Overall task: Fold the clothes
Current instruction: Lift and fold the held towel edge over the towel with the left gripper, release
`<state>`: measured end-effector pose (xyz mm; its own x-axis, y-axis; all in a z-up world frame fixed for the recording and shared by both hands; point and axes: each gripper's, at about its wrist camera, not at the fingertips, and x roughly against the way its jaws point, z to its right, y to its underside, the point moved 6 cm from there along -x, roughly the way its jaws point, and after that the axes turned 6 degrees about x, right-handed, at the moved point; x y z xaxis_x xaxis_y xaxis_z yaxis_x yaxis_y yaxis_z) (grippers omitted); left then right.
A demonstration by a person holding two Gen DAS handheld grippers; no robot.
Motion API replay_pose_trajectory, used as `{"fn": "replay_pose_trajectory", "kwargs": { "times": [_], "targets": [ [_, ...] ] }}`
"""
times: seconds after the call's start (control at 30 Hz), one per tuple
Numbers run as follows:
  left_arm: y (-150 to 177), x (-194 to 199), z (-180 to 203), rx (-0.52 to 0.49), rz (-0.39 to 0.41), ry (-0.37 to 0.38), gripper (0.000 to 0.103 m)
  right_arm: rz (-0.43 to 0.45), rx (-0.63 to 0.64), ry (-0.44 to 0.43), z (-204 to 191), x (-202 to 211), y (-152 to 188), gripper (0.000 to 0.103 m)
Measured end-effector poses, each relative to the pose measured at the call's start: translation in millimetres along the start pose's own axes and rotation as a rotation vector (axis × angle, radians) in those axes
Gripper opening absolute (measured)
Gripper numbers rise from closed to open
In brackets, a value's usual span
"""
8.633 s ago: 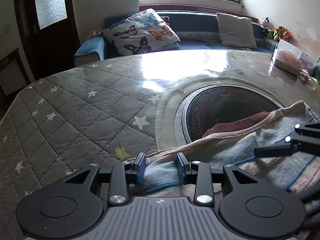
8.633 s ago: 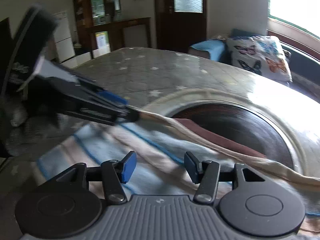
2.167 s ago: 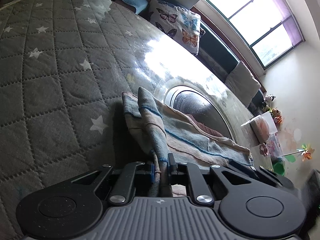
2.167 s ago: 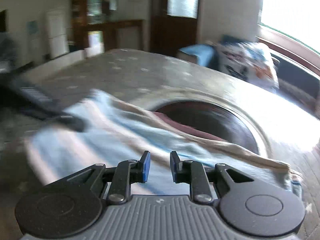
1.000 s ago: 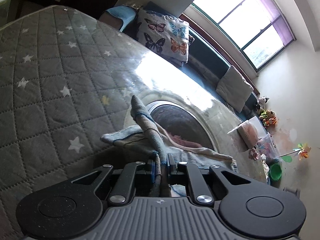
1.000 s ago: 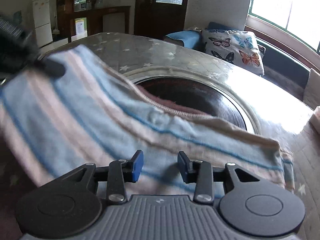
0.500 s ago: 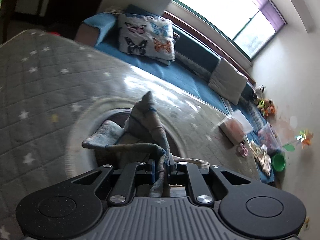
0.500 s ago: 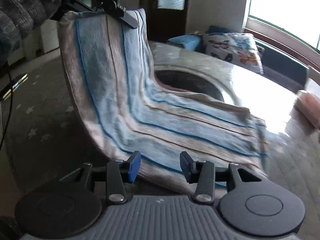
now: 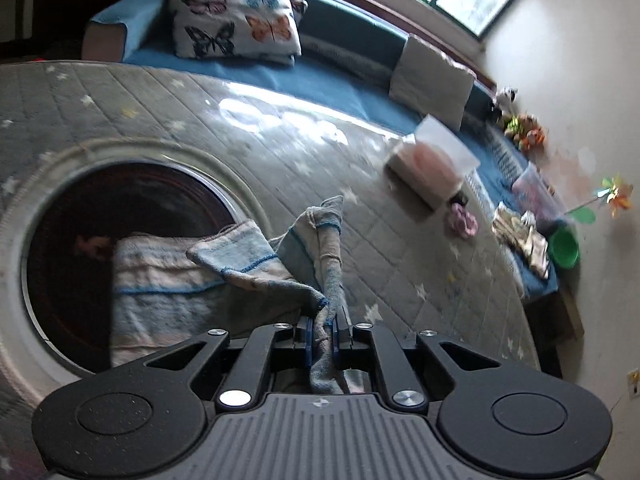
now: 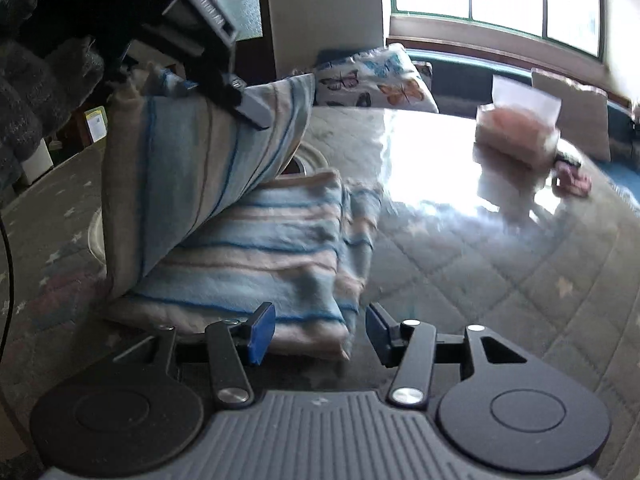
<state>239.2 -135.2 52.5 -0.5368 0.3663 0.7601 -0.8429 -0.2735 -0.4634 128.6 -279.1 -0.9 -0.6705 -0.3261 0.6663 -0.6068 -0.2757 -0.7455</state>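
A quilted grey table cover with white stars point(image 9: 420, 240) spreads across both views under a glossy clear sheet, and a round dark inset point(image 9: 80, 240) with a pale ring sits at the left of the left wrist view. Beyond the far edge runs a blue window seat point(image 9: 320, 80) carrying a butterfly-print cushion point(image 9: 236, 20) on the left and a plain grey cushion point(image 9: 432, 80) further right.

The striped blue and beige cloth point(image 10: 256, 256) lies partly over the dark inset, with its lower layer flat on the table and an upper flap lifted over it, slanting up to the left in the right wrist view. The left gripper point(image 9: 321, 334) is clenched on a bunched corner of this cloth, the fabric pinched between its blue pads and trailing forward and up. From the right wrist view that same tool appears high at the upper left, with a grey fuzzy sleeve point(image 10: 24, 92) just beside it.

The right gripper point(image 10: 320, 332) is released, its jaws spread wide, low at the near edge of the flat layer; contact with the fabric cannot be told.

A tissue box point(image 9: 432, 164) stands near the far right of the table, with a small pink object point(image 9: 462, 222) just beside it, and a green bowl point(image 9: 564, 248) sits at the far right edge
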Motion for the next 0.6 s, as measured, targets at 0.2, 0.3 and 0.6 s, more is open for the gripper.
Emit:
{"fn": "replay_pose_trajectory", "kwargs": {
  "times": [0.2, 0.3, 0.6],
  "targets": [
    [12.4, -30.5, 20.5, -0.021, -0.049, -0.025, 0.011, 0.013, -0.025, -0.03, 7.0, -1.2, 4.6, 0.052],
    [18.0, -40.9, 23.3, -0.027, -0.072, -0.022, 0.016, 0.016, -0.025, -0.037, 7.2, -2.3, 4.8, 0.053],
    [24.6, -33.6, 21.6, -0.056, -0.06, 0.031, 0.037, 0.017, -0.029, -0.035, 15.1, 8.3, 7.3, 0.056]
  ]
}}
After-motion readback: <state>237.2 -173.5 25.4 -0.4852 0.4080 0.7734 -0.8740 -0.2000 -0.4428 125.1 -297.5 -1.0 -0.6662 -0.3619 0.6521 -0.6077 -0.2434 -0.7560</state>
